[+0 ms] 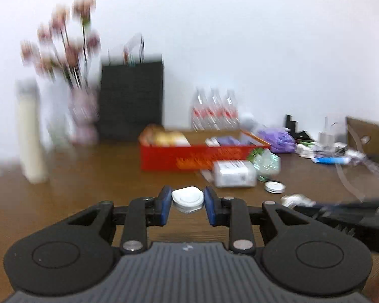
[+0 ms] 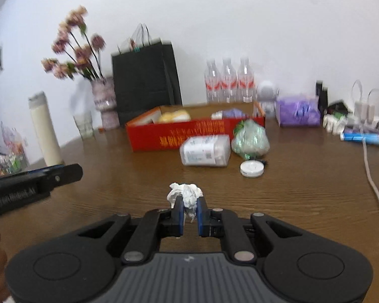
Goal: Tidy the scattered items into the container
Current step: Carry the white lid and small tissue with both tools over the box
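Observation:
My left gripper [image 1: 187,199] is shut on a small white rounded case [image 1: 187,198], held above the wooden table. My right gripper [image 2: 190,203] is shut on a crumpled white tissue [image 2: 185,193]. The red open box [image 1: 189,156] stands ahead, holding yellowish and purple items; it also shows in the right wrist view [image 2: 164,136]. In front of it lie a clear plastic jar on its side [image 2: 206,150], a green crinkled bag [image 2: 251,139] and a round white tin [image 2: 251,168]. The left gripper's finger [image 2: 63,174] shows at the left of the right wrist view.
At the back stand a cream flask [image 2: 46,131], a glass [image 2: 84,125], a flower vase [image 2: 103,101], a black paper bag [image 2: 144,78], three water bottles [image 2: 228,80] and a purple pack [image 2: 298,112]. A white cable [image 2: 371,176] and small clutter lie at right.

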